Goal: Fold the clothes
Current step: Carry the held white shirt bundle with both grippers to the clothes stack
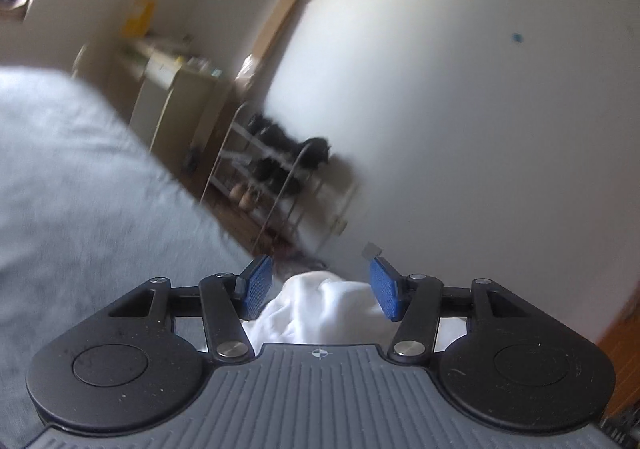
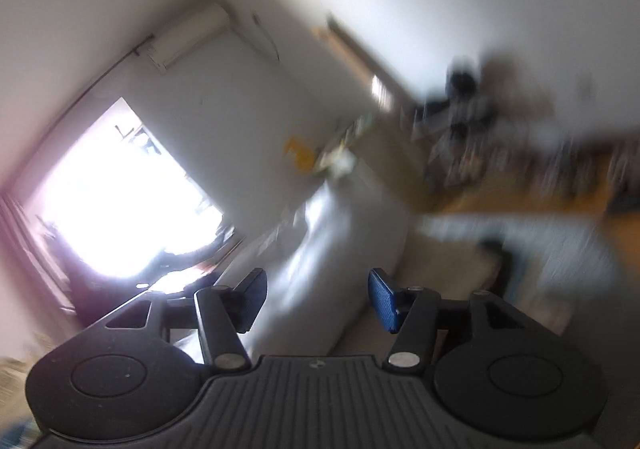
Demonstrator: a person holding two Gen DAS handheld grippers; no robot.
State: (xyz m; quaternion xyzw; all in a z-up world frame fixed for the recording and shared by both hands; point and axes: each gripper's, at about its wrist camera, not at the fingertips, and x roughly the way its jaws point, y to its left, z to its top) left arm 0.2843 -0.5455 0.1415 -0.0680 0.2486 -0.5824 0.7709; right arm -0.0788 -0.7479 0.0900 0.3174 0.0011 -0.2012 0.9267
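White cloth [image 1: 320, 305] bunched low between my left tool's [image 1: 322, 287] blue pads, pads spread, not pinching it; grey fabric [image 1: 80, 209] to its left, shoe rack [image 1: 276, 177] beyond; my right tool [image 2: 318, 299] — pads spread, empty — aimed at a blurred room, bright window [image 2: 120, 201].

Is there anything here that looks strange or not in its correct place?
Nothing looks damaged or spilled. Only the white cloth is bunched up between the open fingers of the left gripper, not gripped. The right gripper is open and empty. Both views are blurred and tilted, so finer detail cannot be judged.
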